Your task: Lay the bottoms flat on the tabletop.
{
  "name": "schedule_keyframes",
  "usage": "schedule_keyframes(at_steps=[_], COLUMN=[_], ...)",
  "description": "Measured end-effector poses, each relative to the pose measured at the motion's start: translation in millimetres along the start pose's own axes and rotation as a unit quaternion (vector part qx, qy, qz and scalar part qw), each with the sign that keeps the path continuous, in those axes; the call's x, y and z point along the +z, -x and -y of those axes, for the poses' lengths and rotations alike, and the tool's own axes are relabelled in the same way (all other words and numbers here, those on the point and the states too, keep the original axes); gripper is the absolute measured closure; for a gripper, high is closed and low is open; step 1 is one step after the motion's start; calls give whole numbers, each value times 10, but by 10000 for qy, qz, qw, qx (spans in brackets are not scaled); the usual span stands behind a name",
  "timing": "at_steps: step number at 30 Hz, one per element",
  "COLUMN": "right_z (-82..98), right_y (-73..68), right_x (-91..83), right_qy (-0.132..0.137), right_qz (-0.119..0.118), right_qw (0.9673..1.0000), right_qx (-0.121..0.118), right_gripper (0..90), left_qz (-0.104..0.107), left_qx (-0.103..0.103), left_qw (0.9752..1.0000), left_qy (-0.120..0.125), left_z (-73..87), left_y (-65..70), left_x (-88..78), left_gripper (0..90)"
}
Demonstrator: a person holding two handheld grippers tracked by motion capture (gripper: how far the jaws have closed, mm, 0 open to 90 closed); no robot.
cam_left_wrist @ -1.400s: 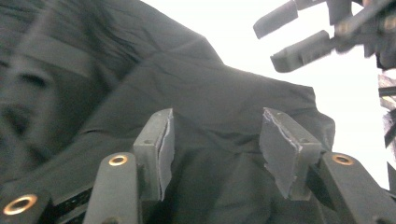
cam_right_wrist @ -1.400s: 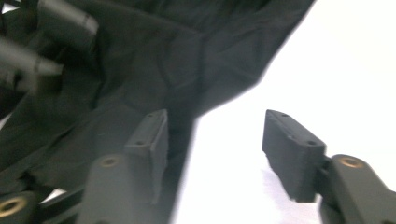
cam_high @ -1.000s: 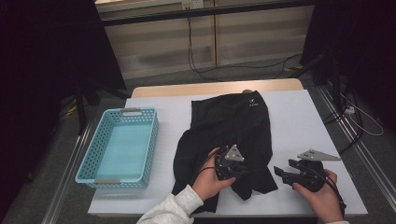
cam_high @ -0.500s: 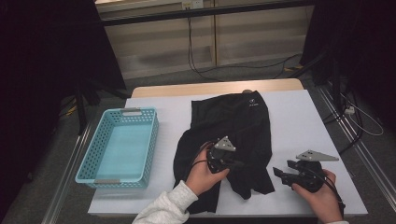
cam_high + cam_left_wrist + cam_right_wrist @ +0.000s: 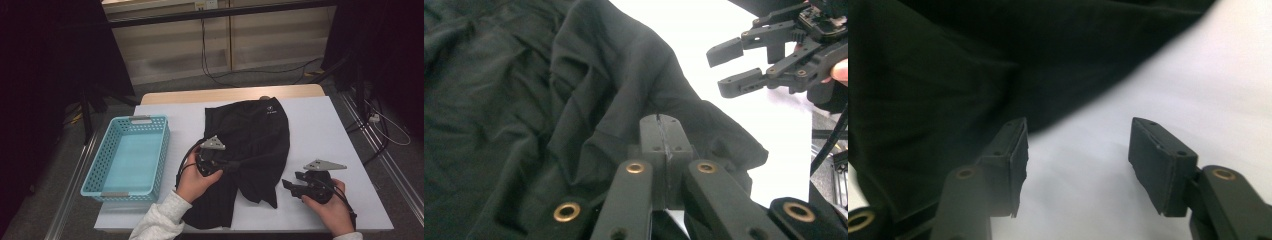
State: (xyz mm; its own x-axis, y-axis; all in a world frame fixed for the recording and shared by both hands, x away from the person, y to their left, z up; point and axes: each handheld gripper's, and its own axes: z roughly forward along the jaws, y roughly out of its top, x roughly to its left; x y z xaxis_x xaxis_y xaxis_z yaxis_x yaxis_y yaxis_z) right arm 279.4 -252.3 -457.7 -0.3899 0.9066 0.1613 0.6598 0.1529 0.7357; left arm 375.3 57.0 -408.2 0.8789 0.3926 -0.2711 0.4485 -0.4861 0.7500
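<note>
A white table (image 5: pixel 320 125) carries a black garment (image 5: pixel 260 145) at its middle. The left gripper (image 5: pixel 663 131) has its fingers clamped on a fabric fold. The right gripper (image 5: pixel 290 186), just beside the hem, has been closing its empty, half-open fingers.

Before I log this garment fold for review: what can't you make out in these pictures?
- High view: small white logo on the black garment, too small to read.
- Left gripper view: cloth between the left gripper pads, hidden by the shut jaws.
- Right gripper view: garment blurred beyond the right gripper.
</note>
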Motion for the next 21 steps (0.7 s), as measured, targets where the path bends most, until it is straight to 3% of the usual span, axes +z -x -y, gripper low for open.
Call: schedule_keyframes(at_steps=[4, 7, 8, 9, 10, 11, 15, 21], right_z=[-65, -107, -115, -119, -121, -121, -115, -71], right_y=[-137, -243, -262, -283, -300, -304, -233, 50], right_x=[157, 243, 262, 272, 280, 282, 223, -59], right_qy=[-107, -111, -124, -138, -162, -150, -228, -164], right_qz=[-178, -102, -136, -4, 93, 119, -59, -73], right_qw=[9998, 9998, 9998, 9996, 9990, 9989, 9990, 9998], right_qx=[46, -95, -71, -244, -411, -433, -384, -114], right_gripper=[452, 497, 583, 717, 760, 870, 900, 900], left_qz=[-67, -104, -98, -98, -115, -99, -43, 41], left_qx=[-83, -95, -94, -113, -111, -127, -70, -21], left_qw=[9999, 9999, 9999, 9999, 9998, 9998, 9999, 9999], left_qy=[-46, -65, -88, -84, -118, -106, -126, -165], left_z=[59, 75, 82, 91, 97, 104, 111, 132], left_y=[-40, -54, -61, -61, -62, -59, -33, 25], left_x=[40, 41, 44, 51, 57, 70, 117, 287], left_gripper=[900, 900, 900, 900, 900, 900, 900, 900])
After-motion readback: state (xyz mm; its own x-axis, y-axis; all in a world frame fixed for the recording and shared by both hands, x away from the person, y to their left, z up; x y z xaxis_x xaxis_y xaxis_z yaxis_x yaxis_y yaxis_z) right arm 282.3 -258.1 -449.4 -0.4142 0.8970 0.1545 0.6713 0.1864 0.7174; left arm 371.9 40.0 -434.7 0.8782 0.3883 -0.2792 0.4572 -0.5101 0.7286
